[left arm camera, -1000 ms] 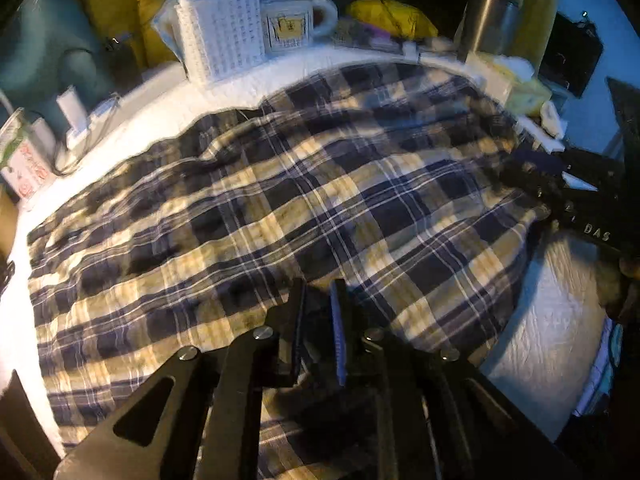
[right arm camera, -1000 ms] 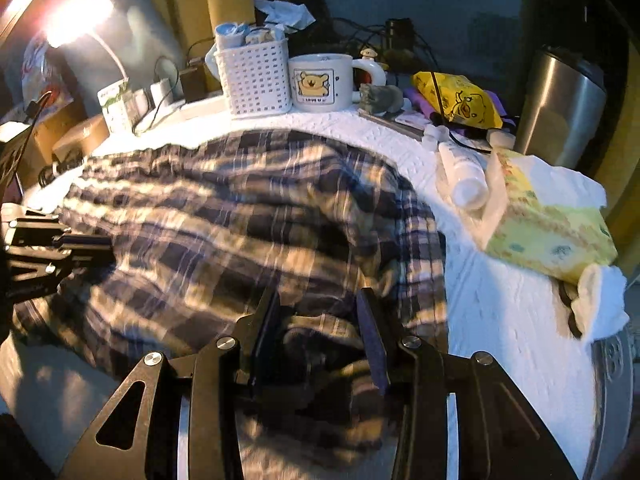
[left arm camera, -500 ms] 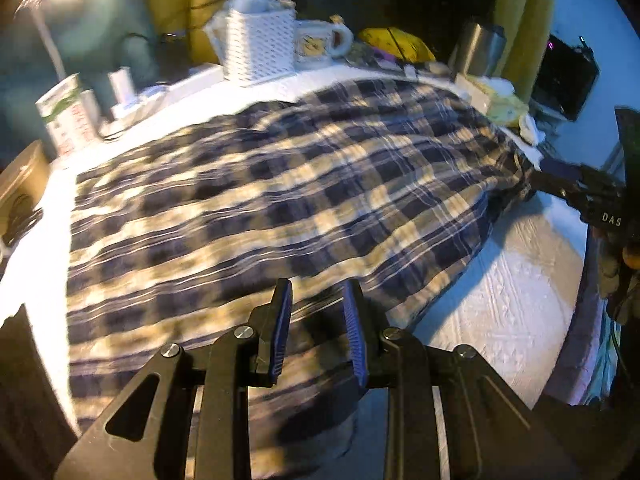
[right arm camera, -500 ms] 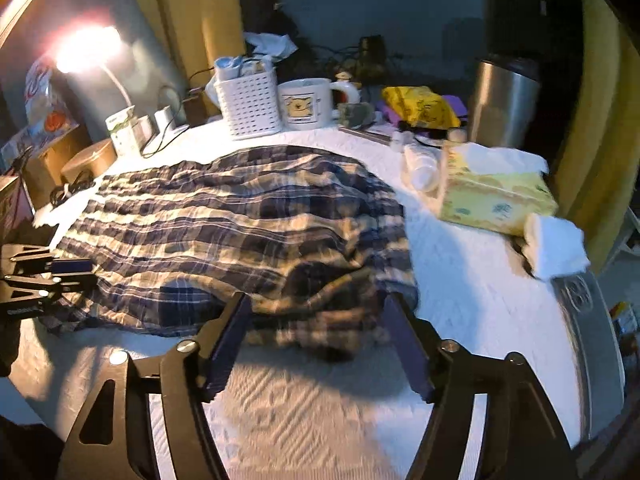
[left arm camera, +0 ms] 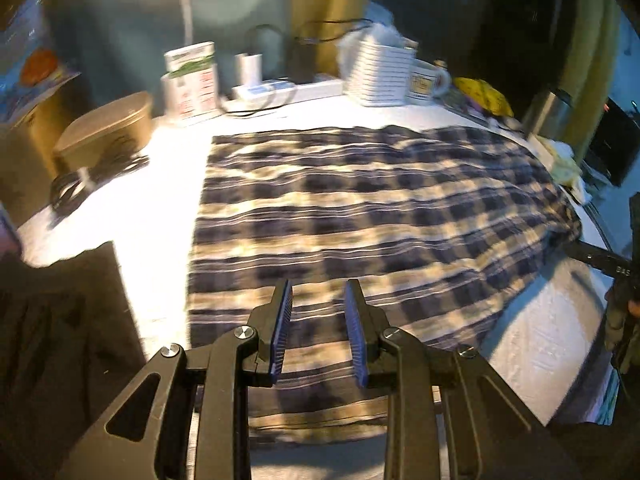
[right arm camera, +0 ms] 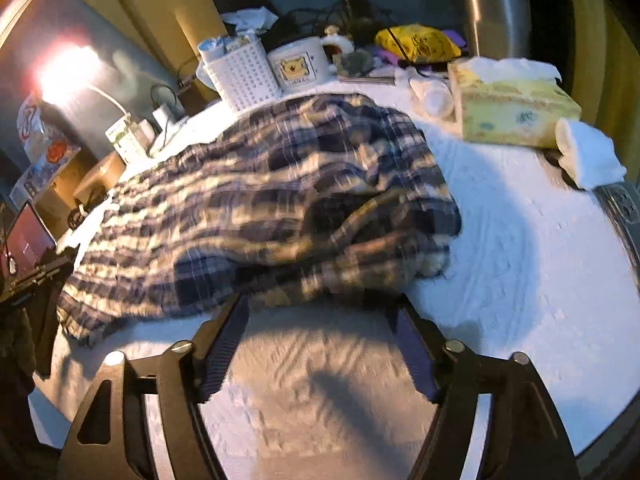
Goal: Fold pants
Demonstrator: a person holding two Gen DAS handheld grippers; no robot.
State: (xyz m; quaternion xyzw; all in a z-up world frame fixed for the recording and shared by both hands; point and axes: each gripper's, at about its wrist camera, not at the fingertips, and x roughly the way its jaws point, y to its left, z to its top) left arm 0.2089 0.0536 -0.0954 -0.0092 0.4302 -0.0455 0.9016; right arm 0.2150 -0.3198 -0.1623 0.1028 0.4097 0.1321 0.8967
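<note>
— Plaid pants [left arm camera: 372,232] spread flat on white tablecloth [left arm camera: 160,208], lying ahead of both tools. Run long across the left wrist view, side to side; short axis runs away toward white slotted basket [left arm camera: 378,76] and bear mug [left arm camera: 426,84].

— And from the other side?

— Seen nearly end-on by right gripper [right arm camera: 320,344]: near end of pants [right arm camera: 272,208] bunched and rumpled just beyond the fingertips, far end reaching away toward the left tool's side. Hard to say which end is waist and which is cuffs; too blurred.

— State of the tools?

— Left gripper [left arm camera: 318,320] open, fingers [left arm camera: 280,328] apart, hovering over the near long edge of the cloth, nothing between them. Right gripper spread wider, over bare tablecloth [right arm camera: 520,248], just short of the cloth, clamped on nothing.

— Nearer hand?

— Left, probably: already above fabric. Right just shy of the rumpled end.

— So the coming move?

— Likely a fold along the long axis, each tool taking one end. Hinges on that layout: left at the flat end, right at the bunched end, cloth stretched between. Worth smoothing the bunched end first, or risk a crooked fold.

— Anything close by?

— Yellow tissue box [right arm camera: 516,116] and steel canister [right arm camera: 496,16] beyond the right end, apart from the cloth. Basket and mug nearly touching the far edge.
</note>
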